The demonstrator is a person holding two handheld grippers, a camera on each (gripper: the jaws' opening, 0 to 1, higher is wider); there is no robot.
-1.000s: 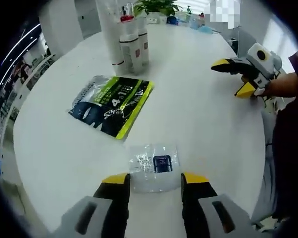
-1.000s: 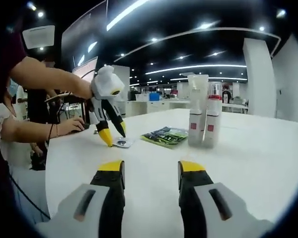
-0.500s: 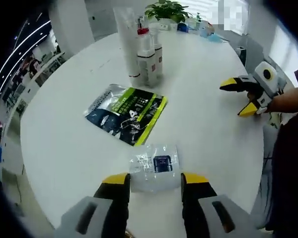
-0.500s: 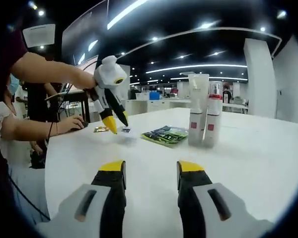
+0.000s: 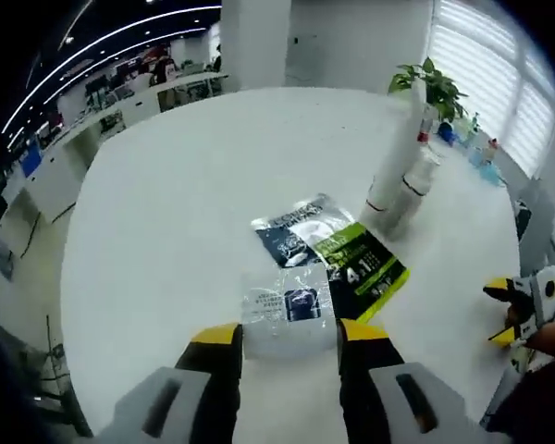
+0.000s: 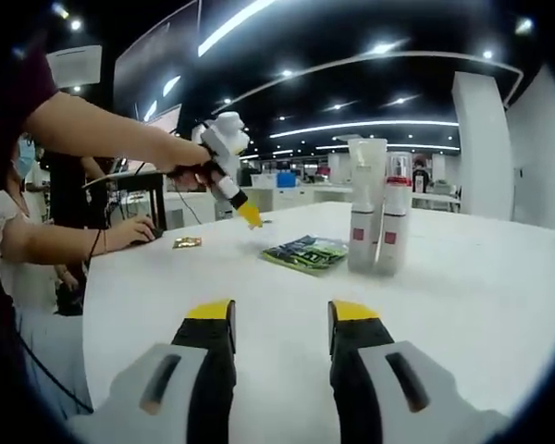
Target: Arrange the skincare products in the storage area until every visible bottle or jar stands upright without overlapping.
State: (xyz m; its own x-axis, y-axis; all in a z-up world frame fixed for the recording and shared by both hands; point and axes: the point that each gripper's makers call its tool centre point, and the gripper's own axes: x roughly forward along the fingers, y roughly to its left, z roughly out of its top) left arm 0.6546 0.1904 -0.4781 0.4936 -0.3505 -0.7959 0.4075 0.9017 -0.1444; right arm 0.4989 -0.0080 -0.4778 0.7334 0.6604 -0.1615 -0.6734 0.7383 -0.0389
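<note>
I work over a big round white table [image 5: 157,213]. In my left gripper view, my left gripper [image 5: 289,335] is closest to me. It is up above the table, and its yellow tips pinch a small clear packet [image 5: 287,319] with a dark square inside.

Just past the packet, a flat green and black pouch [image 5: 338,254] lies on the table. Beyond the pouch, two tall white bottles [image 5: 400,176] stand upright, side by side and touching. A green plant [image 5: 433,85] sits further back near the bright window blinds.

In my right gripper view, my right gripper [image 6: 279,324] hangs low over the bare table with its tips spread apart and nothing between them. Further out I see the pouch lying flat and the bottles standing just beside it. A small gold wrapper [image 6: 187,242] lies near the table's left edge.

My left arm [image 6: 102,134] reaches out straight above the table there. Behind it is a large office room with long ceiling lights [image 6: 365,127].
</note>
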